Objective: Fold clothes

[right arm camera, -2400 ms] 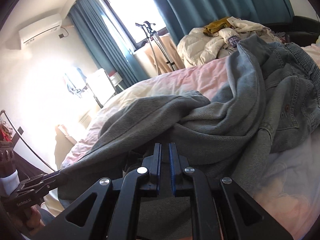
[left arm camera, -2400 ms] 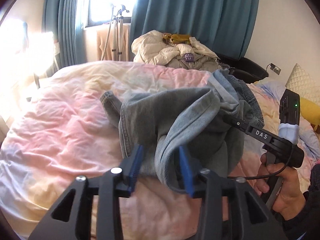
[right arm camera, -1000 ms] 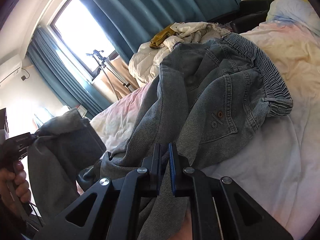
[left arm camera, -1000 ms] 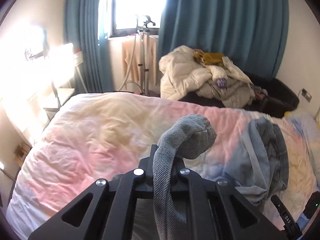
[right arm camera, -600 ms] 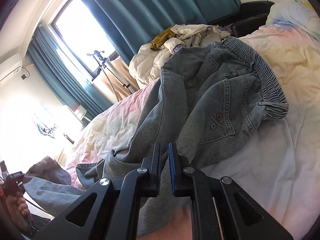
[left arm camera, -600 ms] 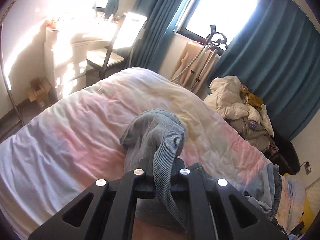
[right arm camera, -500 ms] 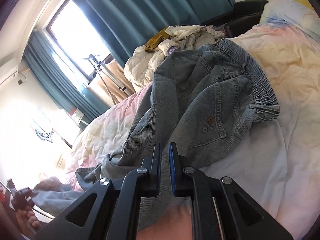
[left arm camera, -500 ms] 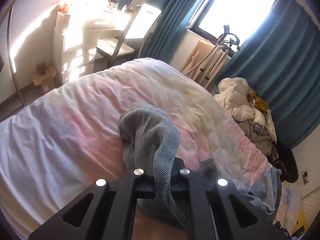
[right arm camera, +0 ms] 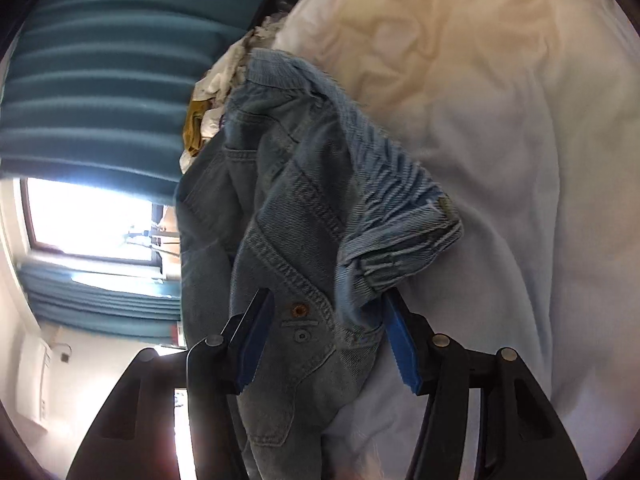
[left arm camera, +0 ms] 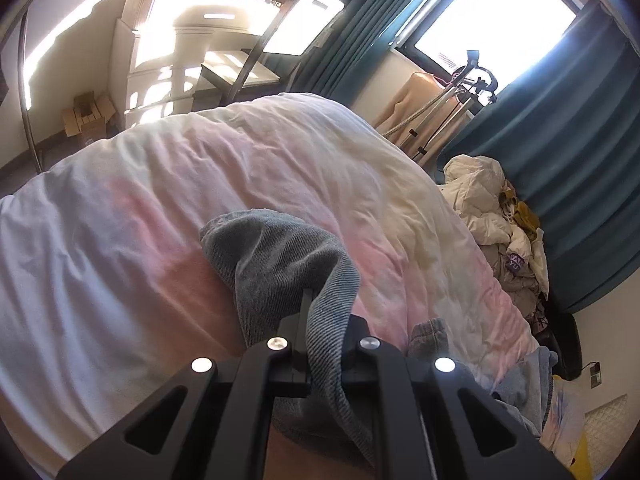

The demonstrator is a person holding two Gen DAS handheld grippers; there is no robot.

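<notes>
I had the left hand-held gripper (left arm camera: 320,344) clamped together on a fold of the jeans (left arm camera: 280,264), near what looked like the end of one leg. The grey denim bulged up over the closed fingers and hung down at 6 o'clock, so the cloth was carried by the pinch and not by the bed (left arm camera: 160,200). I judged I held it there because a leg end gives a clear corner to pull the garment straight along the pink and cream duvet.

The right hand-held gripper (right arm camera: 324,340) was apart, its two blue pads (right arm camera: 404,344) standing wide on both sides of the waist part of the jeans (right arm camera: 304,216). The pocket with the rivet lay between them, and the gathered elastic waistband (right arm camera: 384,184) rose toward 1 o'clock. I could not tell if the pads touched the denim. This view was rolled over on its side and blurred, so I think this hand was in motion. The open stance fits with seeking a new hold at the waistband, or with just having let go of it; the picture does not settle which.

The jeans lay crumpled on the bed, not flat and not folded. At 3 o'clock in the left view a pile of other clothes (left arm camera: 492,208) waited before the teal curtains (left arm camera: 560,128)
</notes>
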